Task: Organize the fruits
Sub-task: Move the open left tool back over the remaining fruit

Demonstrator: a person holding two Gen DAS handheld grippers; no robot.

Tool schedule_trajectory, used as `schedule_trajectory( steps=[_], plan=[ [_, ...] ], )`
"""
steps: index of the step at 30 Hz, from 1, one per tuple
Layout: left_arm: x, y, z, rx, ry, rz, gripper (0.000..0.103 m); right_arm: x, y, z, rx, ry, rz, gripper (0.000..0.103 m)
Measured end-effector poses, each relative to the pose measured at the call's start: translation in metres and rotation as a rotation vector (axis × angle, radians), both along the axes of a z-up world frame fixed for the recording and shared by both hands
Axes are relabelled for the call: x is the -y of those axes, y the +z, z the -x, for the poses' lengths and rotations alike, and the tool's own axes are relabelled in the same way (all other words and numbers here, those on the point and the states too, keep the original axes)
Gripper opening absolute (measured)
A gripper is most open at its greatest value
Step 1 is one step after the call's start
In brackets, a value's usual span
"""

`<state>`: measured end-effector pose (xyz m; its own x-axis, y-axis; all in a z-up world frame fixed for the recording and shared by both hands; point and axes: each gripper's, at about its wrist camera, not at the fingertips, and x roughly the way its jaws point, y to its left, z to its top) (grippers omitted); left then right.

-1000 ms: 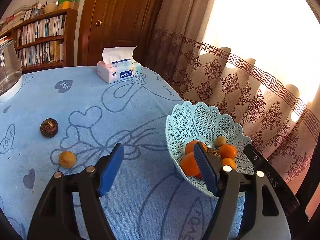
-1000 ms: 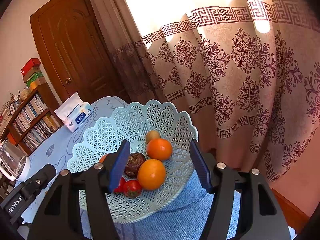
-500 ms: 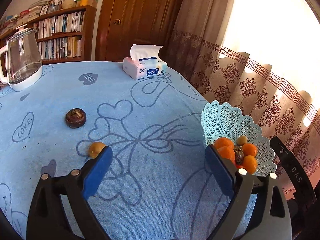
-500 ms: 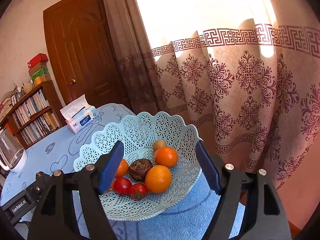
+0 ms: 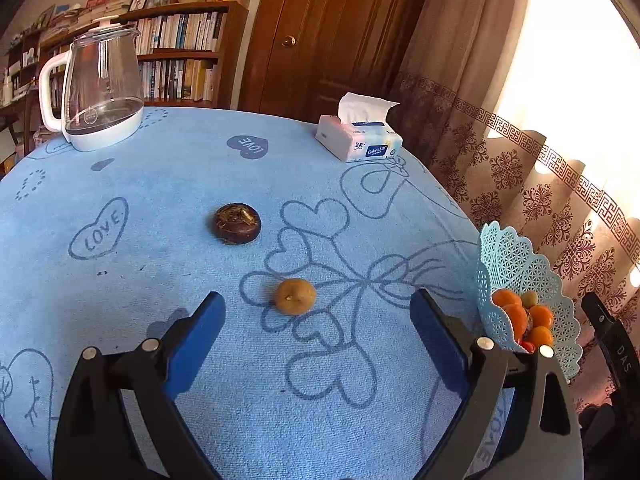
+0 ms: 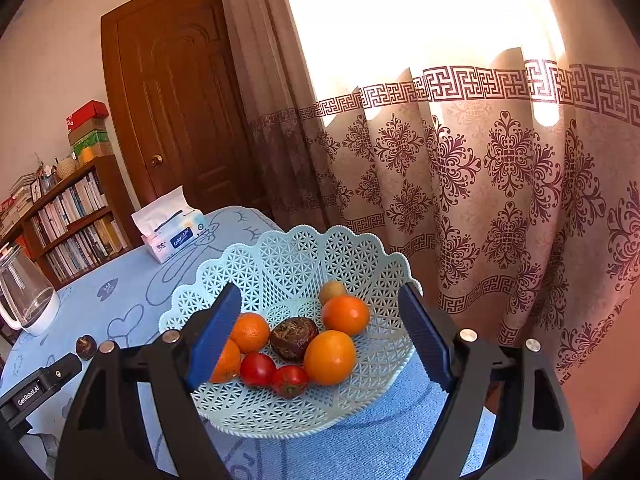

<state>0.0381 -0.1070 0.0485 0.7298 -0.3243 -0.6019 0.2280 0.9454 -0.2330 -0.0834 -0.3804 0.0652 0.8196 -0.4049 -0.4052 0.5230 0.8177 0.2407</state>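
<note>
The left tongs [image 5: 316,320] stand spread wide with nothing gripped; their blue pads have just been opening, and the small tan fruit [image 5: 295,296] lies on the worktop [image 5: 168,208] just ahead of the gap, touching neither pad. Beyond it, apart from it, sits a dark brown round fruit [image 5: 237,223], alone on the blue heart-patterned cloth. The right tongs [image 6: 320,332] are also parted and empty, their jaws having just widened, and they hang over the near rim of the pale blue lattice basket [image 6: 288,256] without touching its contents. In that basket lie four oranges [image 6: 329,357], two red tomatoes [image 6: 257,368], a dark brown fruit [image 6: 293,337] in the middle and a small tan one [image 6: 332,291] at the back. The basket stands at the worktop's edge near the patterned curtain [image 6: 500,184]. Farther off on the cloth are a tissue pack [image 5: 360,140] and a glass kettle [image 5: 100,88] on a white base, with a bookshelf [image 5: 180,52] and a wooden door [image 5: 332,32] behind.
</note>
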Motion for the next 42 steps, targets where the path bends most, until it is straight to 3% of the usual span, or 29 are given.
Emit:
schedule_trajectory(
  steps=[18,30,42],
  plan=[
    [-0.022,-0.01,-0.004,-0.002,0.062,-0.048,0.093,-0.022,-0.001,-0.014,-0.037,0.118,0.05,0.082],
    [-0.032,-0.008,-0.004,0.018,0.088,-0.093,0.093,-0.03,-0.002,-0.015,-0.049,0.135,0.086,0.082],
    [-0.068,-0.007,-0.003,0.027,0.141,-0.106,0.093,-0.051,-0.002,-0.024,-0.098,0.14,0.201,0.082]
  ],
)
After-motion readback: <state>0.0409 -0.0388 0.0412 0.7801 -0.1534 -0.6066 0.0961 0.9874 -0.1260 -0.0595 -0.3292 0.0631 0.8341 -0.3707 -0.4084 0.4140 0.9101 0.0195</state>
